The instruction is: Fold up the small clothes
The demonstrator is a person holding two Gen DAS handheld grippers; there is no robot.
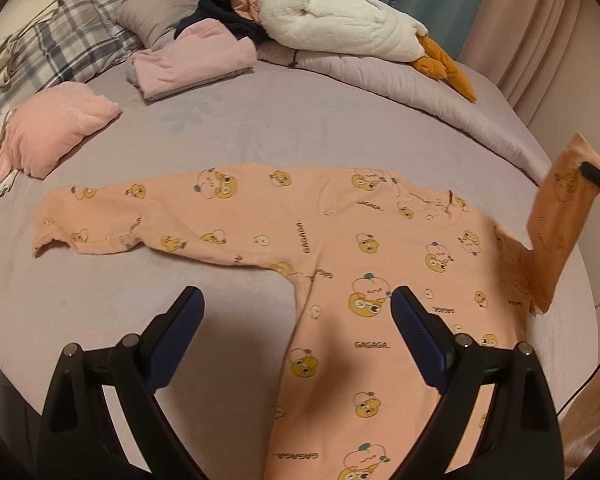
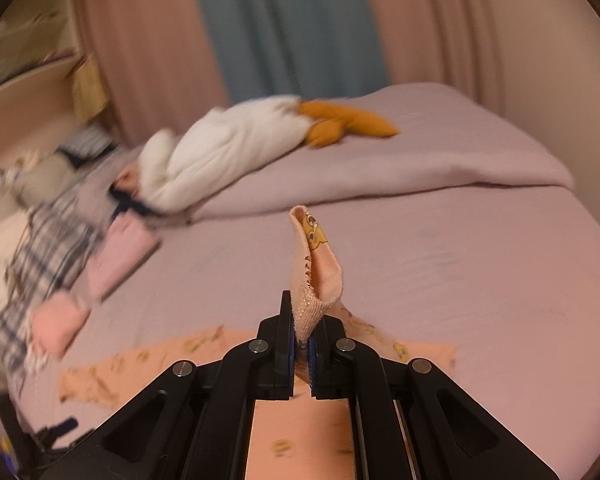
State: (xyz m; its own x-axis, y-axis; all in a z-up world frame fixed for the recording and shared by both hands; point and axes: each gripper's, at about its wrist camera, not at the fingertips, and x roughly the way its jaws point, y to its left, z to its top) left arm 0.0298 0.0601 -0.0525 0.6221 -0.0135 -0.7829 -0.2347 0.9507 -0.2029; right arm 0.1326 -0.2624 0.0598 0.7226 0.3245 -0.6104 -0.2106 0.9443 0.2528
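A: Where is the garment?

B: The peach romper (image 1: 340, 248) lies spread on the bed (image 1: 220, 128), centre of the left wrist frame — one sleeve (image 1: 556, 216) lifted at the right edge.

A: State of the jaws?

B: The right gripper (image 2: 303, 344) has its jaws pressed together, pinching the sleeve's ribbed cuff (image 2: 312, 280). The left gripper (image 1: 296, 308) hangs over the romper's lower part — jaws spread, gripping nothing.

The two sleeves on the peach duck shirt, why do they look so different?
The left sleeve lies flat and spread out on the bed; the right sleeve is lifted in the air. Nothing holds the left sleeve, while the right gripper pinches the right sleeve's cuff. Both are peach with yellow ducks.
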